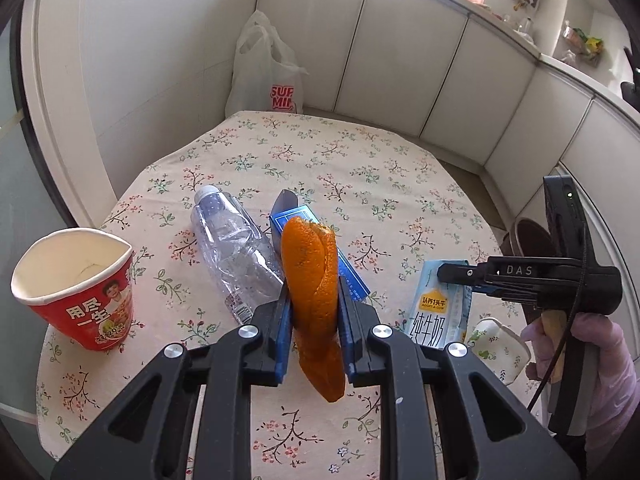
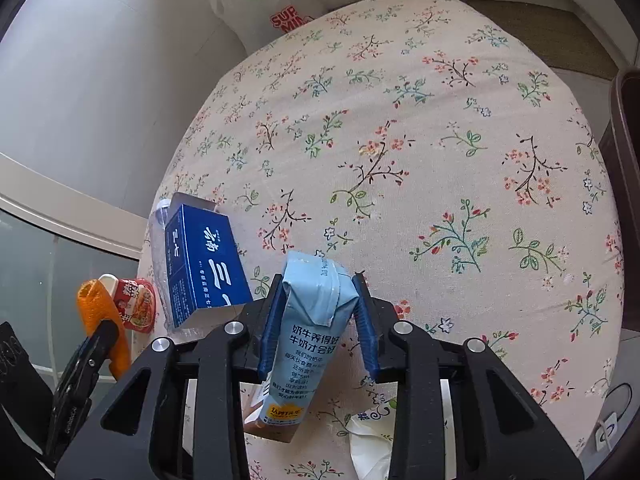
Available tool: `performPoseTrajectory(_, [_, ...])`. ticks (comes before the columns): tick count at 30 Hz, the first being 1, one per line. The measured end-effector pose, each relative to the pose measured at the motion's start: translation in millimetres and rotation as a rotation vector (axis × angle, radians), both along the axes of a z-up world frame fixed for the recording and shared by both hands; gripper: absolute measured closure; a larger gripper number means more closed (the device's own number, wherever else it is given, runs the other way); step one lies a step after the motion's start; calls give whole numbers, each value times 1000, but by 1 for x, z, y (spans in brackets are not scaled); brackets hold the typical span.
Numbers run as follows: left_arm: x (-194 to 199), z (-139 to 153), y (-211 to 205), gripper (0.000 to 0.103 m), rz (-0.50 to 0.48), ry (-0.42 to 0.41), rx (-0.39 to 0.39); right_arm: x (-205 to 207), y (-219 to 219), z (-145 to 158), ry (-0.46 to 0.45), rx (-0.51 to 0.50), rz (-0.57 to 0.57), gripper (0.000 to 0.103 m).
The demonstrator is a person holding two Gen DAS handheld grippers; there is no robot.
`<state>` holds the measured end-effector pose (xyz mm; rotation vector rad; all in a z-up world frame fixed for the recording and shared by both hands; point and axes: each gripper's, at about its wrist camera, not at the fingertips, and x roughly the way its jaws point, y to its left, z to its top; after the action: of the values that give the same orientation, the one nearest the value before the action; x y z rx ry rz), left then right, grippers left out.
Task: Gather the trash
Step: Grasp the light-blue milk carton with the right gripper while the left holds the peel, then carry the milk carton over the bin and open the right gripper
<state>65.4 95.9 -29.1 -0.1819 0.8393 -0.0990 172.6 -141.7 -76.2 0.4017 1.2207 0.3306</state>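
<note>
Left claw (image 1: 313, 312) pinches orange peel (image 1: 310, 280); right claw (image 2: 318, 322) grips the milk carton (image 2: 308, 320). Pickup seems done; next, carry both to a bin.

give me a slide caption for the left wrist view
Left tool clamps an orange peel above the flowered table, with bottle, noodle cup and milk carton around.

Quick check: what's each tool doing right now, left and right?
Left tool: closed on the orange peel.
Right tool: closed on the milk carton.
</note>
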Motion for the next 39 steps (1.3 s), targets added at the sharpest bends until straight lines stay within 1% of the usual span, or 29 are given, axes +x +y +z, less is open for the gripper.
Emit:
performPoseTrajectory(8, [1, -1, -2, 83, -13, -7, -1, -2, -15, 33, -92, 12, -45, 74])
performPoseTrajectory(13, [1, -1, -4, 83, -15, -7, -6, -4, -29, 66, -187, 14, -92, 74])
performPoseTrajectory(21, [3, -2, -10, 83, -32, -10, -4, -12, -76, 121, -342, 16, -210, 74])
performPoseTrajectory(24, [4, -3, -13, 83, -38, -11, -5, -16, -102, 133, -379, 23, -263, 74])
performPoseTrajectory(30, [7, -4, -22, 83, -60, -12, -3, -27, -154, 147, -440, -31, -410, 74])
performPoseTrajectory(34, [8, -7, -29, 83, -75, -8, 2, -32, -190, 149, -473, -124, -524, 74])
performPoseTrajectory(37, [9, -7, -34, 83, -86, -9, 7, -33, -210, 145, -485, -212, -594, 73])
performPoseTrajectory(39, [9, -7, -38, 83, -95, -9, 8, -32, -222, 139, -482, -266, -626, 71])
